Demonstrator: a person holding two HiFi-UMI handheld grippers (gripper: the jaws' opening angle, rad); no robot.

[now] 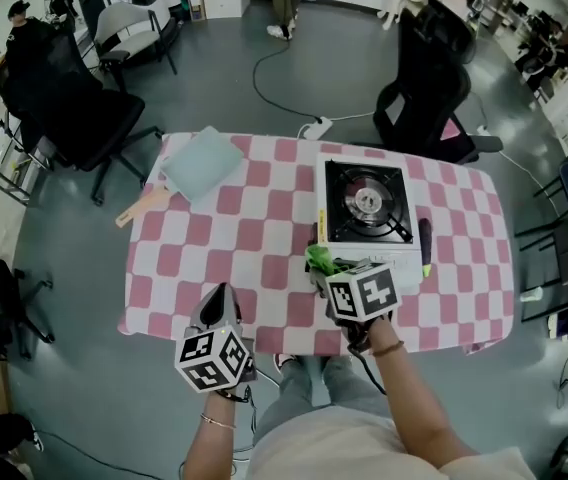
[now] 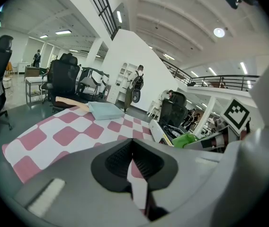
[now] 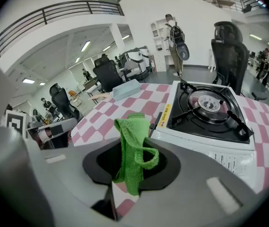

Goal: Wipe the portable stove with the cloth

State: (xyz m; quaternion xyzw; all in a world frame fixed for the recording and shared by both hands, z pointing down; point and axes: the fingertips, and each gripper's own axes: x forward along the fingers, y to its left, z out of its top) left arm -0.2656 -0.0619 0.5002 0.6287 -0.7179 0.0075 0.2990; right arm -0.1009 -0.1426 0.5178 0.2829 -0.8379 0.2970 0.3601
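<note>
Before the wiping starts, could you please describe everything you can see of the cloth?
The cloth is bright green and soft, like terry or microfibre. It is small, bunched into an upright strip with one looped fold on its side. The right tool is shut on it, and its top sticks out free. It is near the front-left corner of the stove and seems not to touch it.

White portable stove [image 1: 367,206] with a black burner top sits on the desk's [image 1: 254,238] right side. The green cloth [image 3: 133,145] is bunched upright at its near-left corner.

Over the checked table [image 1: 264,238], the right gripper [image 1: 324,268] holds a green cloth [image 1: 317,259] at the near-left corner of the stove [image 1: 367,203].
</note>
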